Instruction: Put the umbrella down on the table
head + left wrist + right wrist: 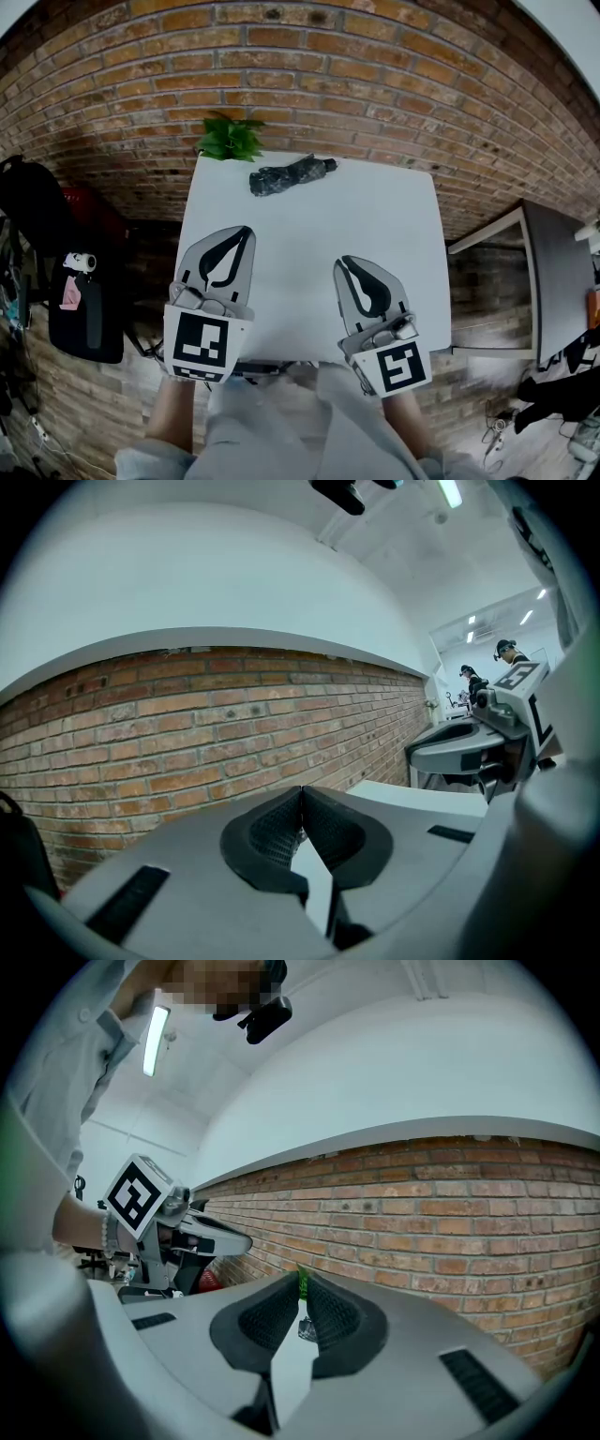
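Umbrella at far table edge (beside plant); left gripper, right gripper at near edge, the 2 closed, empty.

The plant at the table's eleven o'clock has its pot hidden behind the far edge. At three o'clock, a desk runs off the head view's edge.

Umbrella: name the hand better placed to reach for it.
Left, probably: the left claw sits nearer the umbrella than the right claw. Both are shut and empty.
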A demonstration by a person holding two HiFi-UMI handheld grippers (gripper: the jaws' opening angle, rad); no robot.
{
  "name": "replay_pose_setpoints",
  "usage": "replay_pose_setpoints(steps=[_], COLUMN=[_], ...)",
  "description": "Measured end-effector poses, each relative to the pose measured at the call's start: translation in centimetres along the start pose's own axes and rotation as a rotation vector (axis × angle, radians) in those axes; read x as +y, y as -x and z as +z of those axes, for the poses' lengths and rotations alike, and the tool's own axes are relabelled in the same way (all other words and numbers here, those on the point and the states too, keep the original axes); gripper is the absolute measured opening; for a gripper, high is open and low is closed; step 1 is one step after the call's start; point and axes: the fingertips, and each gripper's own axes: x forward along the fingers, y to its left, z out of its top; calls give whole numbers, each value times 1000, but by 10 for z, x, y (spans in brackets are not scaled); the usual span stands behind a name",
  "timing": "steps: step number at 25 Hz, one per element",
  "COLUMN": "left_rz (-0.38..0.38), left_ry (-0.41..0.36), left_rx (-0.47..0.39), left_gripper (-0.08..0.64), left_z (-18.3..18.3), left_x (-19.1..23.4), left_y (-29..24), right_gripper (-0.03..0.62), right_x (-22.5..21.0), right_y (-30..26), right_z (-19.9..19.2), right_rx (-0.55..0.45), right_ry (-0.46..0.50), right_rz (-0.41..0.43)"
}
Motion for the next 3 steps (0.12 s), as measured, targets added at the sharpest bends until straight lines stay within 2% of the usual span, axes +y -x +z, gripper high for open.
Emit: replay_pose_setpoints(steps=[3], left_rz=[0], left_ry=[-8], left_rx=[3], left_gripper=[20], left_z=[-2], left_x=[3], left_y=[0], right_gripper=[57], right_x=[2], right_y=[-3], right_z=[1], right_rx=[-7], right_ry=[1], right_rz=[0])
